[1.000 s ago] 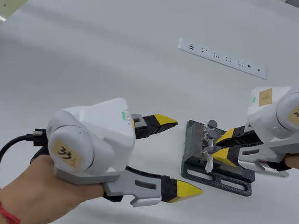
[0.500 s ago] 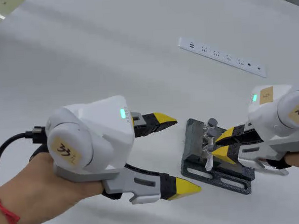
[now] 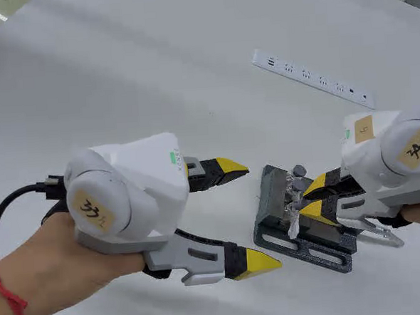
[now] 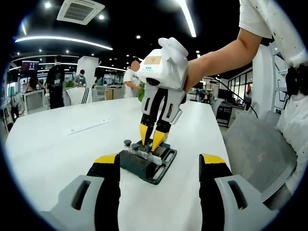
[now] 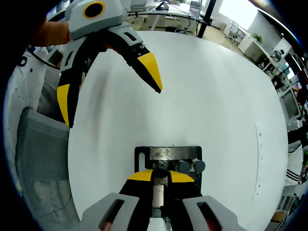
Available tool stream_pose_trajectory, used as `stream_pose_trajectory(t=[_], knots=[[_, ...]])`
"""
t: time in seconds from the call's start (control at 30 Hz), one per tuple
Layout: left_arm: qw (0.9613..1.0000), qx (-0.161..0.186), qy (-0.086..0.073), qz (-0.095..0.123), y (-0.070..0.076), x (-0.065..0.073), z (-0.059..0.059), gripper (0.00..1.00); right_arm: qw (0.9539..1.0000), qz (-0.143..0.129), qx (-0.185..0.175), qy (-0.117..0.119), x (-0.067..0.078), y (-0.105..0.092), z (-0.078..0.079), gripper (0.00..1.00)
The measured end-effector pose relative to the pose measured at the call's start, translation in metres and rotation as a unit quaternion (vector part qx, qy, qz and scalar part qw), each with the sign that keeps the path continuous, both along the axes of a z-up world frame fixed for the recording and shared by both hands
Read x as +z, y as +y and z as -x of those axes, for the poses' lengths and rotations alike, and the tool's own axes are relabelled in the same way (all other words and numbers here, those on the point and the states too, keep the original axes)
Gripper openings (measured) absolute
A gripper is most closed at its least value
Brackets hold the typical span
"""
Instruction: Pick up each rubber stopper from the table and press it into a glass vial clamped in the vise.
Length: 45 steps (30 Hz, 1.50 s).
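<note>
While the right gripper point(image 4: 151, 139) pinches a grey rubber stopper point(image 5: 160, 172) on the nearest glass vial point(image 3: 293, 227) in the dark vise point(image 3: 269, 197), the left gripper point(image 3: 258, 216) has its jaws spread; the glass seems fragile, so hold the soft stopper's sides.

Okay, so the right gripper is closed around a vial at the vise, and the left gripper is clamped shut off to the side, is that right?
Not quite: the left gripper is open, not shut. The head view shows its jaws spread wide apart with nothing between them. The rest holds: the right gripper is closed around a vial at the vise.
</note>
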<state>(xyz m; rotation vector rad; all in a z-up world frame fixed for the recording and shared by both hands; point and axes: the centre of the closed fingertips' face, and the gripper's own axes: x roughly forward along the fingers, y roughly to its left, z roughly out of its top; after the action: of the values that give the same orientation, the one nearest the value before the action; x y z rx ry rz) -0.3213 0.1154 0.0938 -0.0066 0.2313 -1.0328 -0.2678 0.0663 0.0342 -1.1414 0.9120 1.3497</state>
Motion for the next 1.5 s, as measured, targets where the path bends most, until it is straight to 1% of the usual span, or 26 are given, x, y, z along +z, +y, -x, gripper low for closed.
stream_pose_trajectory(t=[0.07,0.13,0.33,0.4,0.53,0.67,0.97,1.5], knots=[[1.0000,0.000,0.002,0.002,0.000,-0.002,0.000,0.65,0.9997,0.013,0.019,-0.005,0.000,0.000,0.000,0.06],[1.0000,0.001,0.003,0.002,0.000,-0.004,0.001,0.65,0.9994,0.020,0.028,-0.004,-0.001,-0.001,0.001,0.05],[1.0000,0.002,0.007,0.004,0.000,-0.010,-0.001,0.64,0.9987,0.030,0.041,-0.002,-0.001,-0.002,0.000,0.05],[1.0000,0.001,0.008,0.004,-0.001,-0.012,-0.002,0.64,0.9980,0.038,0.051,-0.004,-0.001,-0.003,0.000,0.05],[1.0000,-0.003,0.007,-0.002,-0.002,-0.017,-0.002,0.64,0.9973,0.044,0.059,-0.003,-0.001,-0.003,0.002,0.05],[1.0000,-0.006,0.006,0.000,-0.003,-0.019,-0.003,0.63,0.9962,0.053,0.070,-0.004,-0.004,-0.004,0.001,0.05],[1.0000,-0.009,0.002,0.002,-0.005,-0.019,-0.004,0.63,0.9940,0.066,0.087,-0.010,-0.005,-0.004,0.002,0.05],[0.9999,-0.010,0.002,0.007,-0.005,-0.021,-0.003,0.62,0.9861,0.094,0.132,-0.037,-0.006,-0.002,0.006,0.05]])
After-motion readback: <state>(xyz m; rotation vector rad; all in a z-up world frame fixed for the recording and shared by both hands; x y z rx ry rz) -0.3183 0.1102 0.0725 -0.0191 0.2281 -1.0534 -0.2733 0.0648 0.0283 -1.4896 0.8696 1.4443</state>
